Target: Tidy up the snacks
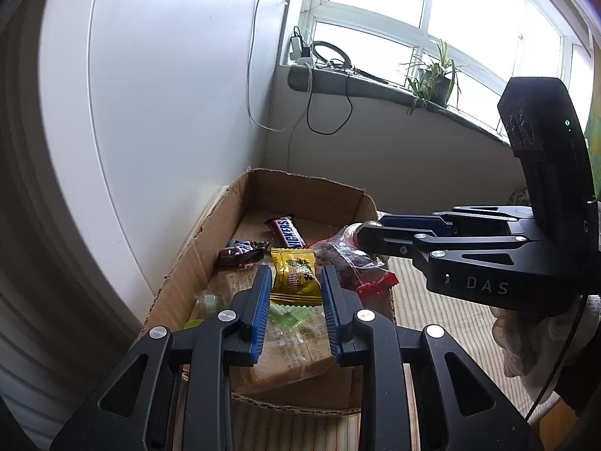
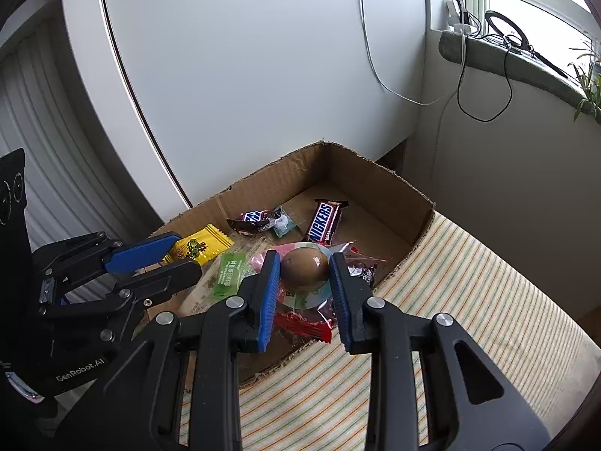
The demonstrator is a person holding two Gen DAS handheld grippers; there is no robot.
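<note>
- Two tools hang over an open cardboard box [image 2: 379, 184] that sits on a striped cloth [image 2: 469, 282], pushed up against a white panel at the far-left edge of the cloth.
- Left tool [image 1: 296, 283]: its blue pads are narrowly parted and pinch the yellow packet [image 1: 295, 276], held above the box's near-left part; from the other side the packet [image 2: 201, 244] pokes out past the pad tips.
- Right tool [image 2: 305, 276]: jaws nearly closed on a brown egg in a clear wrapper [image 2: 304, 267], with the wrapper's pink-and-green card beneath it, above the box's near-right wall.
- Already lying on the box floor: a Snickers bar [image 2: 323, 221] toward the far side, a dark crumpled chocolate wrapper [image 2: 253, 221] beside it, a green sachet [image 2: 230, 272], a red-edged clear bag [image 1: 351, 259], and flat biscuit packs [image 1: 296, 353] at the near end.
- My guess at the step: both snacks are being carried to or from the box; I cannot tell which from here.
- Next move, if they are going in: lower each tool to a bare patch of box floor, the far-right corner looks freest, then spread the pads so the packet and egg drop without landing on the bar.
</note>
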